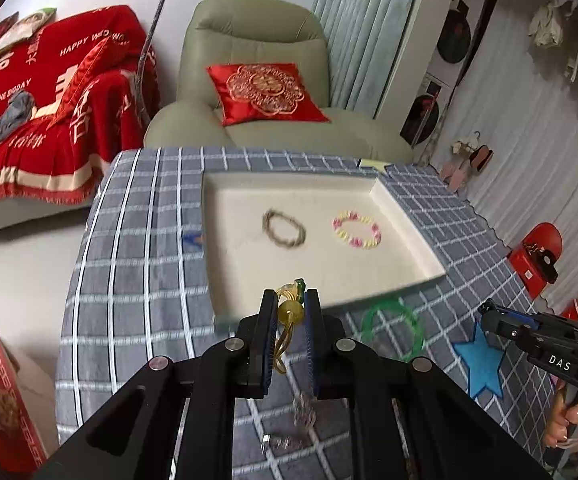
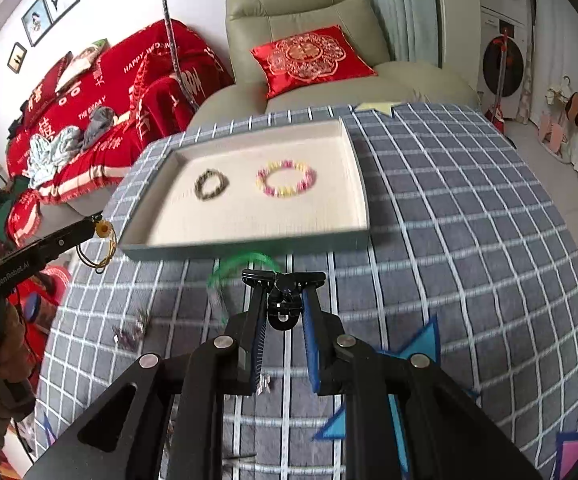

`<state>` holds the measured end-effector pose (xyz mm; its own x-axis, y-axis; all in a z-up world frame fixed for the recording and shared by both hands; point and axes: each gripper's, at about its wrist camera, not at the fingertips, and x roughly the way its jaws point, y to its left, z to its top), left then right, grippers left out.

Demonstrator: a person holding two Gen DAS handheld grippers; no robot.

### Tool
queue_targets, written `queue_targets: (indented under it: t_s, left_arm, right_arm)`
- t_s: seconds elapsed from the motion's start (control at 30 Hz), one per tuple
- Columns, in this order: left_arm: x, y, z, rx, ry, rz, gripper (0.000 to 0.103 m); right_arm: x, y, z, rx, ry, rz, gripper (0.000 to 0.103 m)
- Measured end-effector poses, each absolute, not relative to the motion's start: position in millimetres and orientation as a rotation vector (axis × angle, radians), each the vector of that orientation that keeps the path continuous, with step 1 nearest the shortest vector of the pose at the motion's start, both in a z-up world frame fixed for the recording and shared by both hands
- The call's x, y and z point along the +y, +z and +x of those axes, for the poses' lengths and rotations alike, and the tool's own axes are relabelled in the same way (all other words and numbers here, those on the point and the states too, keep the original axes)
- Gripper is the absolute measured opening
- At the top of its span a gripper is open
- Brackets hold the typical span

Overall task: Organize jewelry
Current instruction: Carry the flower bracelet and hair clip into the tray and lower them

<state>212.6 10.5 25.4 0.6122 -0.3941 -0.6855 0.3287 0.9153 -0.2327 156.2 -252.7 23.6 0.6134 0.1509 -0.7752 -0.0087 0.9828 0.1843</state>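
My left gripper [image 1: 290,295] is shut on a yellow bead [image 1: 290,313] strung on a golden cord with a green piece at its top. It hangs above the near edge of the white tray [image 1: 409,220]. An olive-brown bracelet [image 1: 284,229] and a pink-and-yellow bead bracelet [image 1: 356,229] lie in the tray. My right gripper [image 2: 283,294] is shut on a small black clip-like piece [image 2: 285,310], just in front of the tray [image 2: 355,152]. A green bangle [image 2: 241,265] lies blurred on the cloth beyond its fingers. The left gripper [image 2: 97,227] shows at the left with its cord loop dangling.
The grey checked tablecloth [image 1: 141,240] carries blue star stickers [image 1: 483,360] and a silver chain [image 1: 304,412] below my left gripper. A green armchair with a red cushion [image 1: 265,92] stands behind the table, and a sofa under a red blanket [image 1: 49,92] is at the left. A red box [image 1: 535,258] sits beyond the table's right edge.
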Motion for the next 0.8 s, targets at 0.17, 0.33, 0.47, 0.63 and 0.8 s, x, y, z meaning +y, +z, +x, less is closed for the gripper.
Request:
queue_targets:
  t_s: [0.17, 0.33, 0.47, 0.63, 0.8]
  left_arm:
    - [-3, 34, 237, 0.792, -0.428, -0.081, 0.029]
    - [-17, 33, 266, 0.804, -0.437, -0.088, 0.029]
    - [-29, 26, 285, 0.818, -0.439, -0.082, 0.029]
    - [-36, 10, 305, 0.851, -0.427, -0.087, 0.029]
    - [-38, -12, 323, 0.89, -0.392, -0.089, 0.029]
  right_arm:
    - [-253, 35, 186, 0.897, 0.109, 0.171, 0.019]
    - [-250, 32, 223, 0.912, 0.122, 0.165, 0.019]
    - [-247, 23, 247, 0.926, 0.122, 0.155, 0.019]
    - [-246, 4, 272, 0.96, 0.117, 0.155, 0.019]
    - [-248, -13, 291, 0.983, 0.098, 0.151, 0.019]
